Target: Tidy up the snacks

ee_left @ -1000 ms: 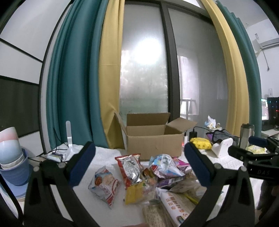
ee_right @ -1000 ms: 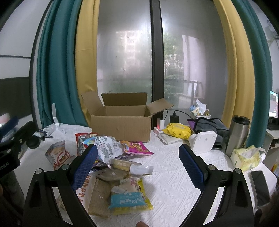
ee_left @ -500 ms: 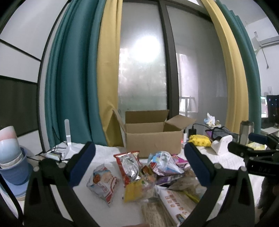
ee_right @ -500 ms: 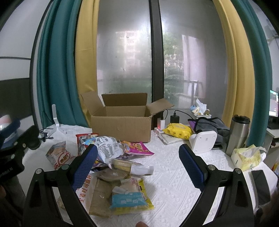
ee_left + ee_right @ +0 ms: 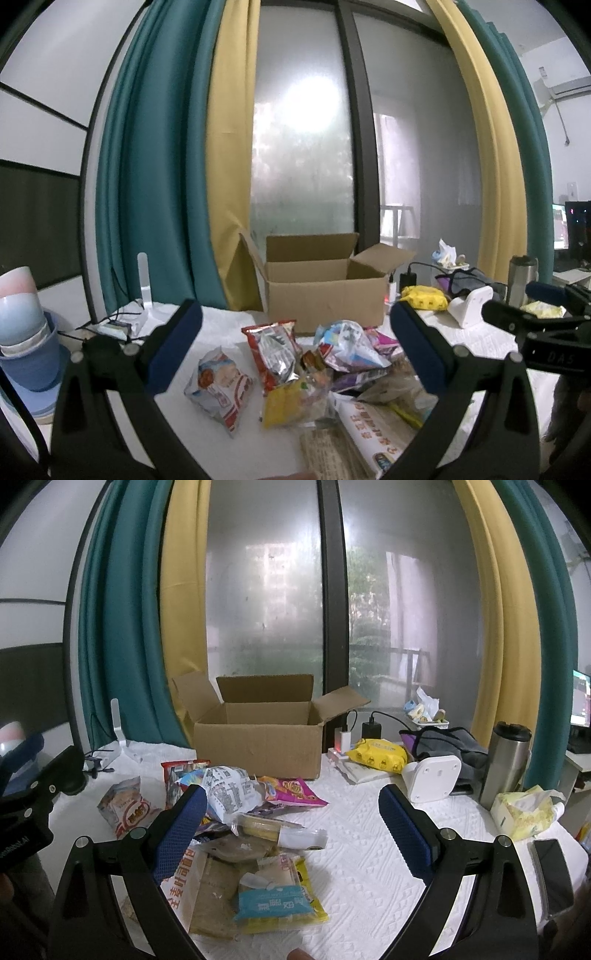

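Left hand-held gripper (image 5: 295, 347) & right hand-held gripper (image 5: 291, 827) both released, empty; right's body (image 5: 557, 356) reads "DAS".

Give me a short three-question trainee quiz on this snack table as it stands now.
1. True or false: the cardboard box has its flaps open.
2. What does the right claw hold: A) a red bag, B) nothing, C) the steel flask?
3. Fill in: the yellow pack lies to the ____ of the box in the right wrist view.

Key: 1 true; 2 B; 3 right.
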`<action>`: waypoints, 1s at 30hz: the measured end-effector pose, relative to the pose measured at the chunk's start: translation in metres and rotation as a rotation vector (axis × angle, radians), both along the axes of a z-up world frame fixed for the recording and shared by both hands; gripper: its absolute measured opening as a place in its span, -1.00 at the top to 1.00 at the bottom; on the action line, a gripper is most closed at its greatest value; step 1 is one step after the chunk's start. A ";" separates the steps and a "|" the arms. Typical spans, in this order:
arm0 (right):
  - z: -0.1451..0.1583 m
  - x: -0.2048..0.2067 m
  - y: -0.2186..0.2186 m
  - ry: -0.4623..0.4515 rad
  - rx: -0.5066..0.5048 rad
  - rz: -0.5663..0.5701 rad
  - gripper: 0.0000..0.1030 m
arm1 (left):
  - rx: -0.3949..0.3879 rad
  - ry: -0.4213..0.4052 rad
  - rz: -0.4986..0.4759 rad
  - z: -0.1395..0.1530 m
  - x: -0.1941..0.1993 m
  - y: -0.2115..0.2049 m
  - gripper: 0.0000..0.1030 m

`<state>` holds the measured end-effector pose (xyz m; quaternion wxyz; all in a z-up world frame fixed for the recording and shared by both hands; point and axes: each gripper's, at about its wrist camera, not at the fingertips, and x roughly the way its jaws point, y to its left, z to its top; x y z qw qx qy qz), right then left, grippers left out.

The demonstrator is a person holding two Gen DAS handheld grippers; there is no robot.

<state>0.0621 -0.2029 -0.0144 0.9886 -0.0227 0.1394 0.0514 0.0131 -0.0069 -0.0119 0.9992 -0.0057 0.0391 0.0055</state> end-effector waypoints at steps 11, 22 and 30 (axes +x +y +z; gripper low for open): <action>-0.005 0.004 -0.003 0.017 0.015 -0.004 -0.87 | -0.001 0.030 -0.011 -0.006 0.004 -0.003 -0.99; -0.055 0.036 -0.014 0.188 0.063 0.001 -0.87 | 0.012 0.279 -0.066 -0.061 0.043 -0.017 -0.99; -0.103 0.063 -0.020 0.359 0.110 0.036 -0.87 | 0.055 0.491 -0.183 -0.097 0.068 -0.052 -0.99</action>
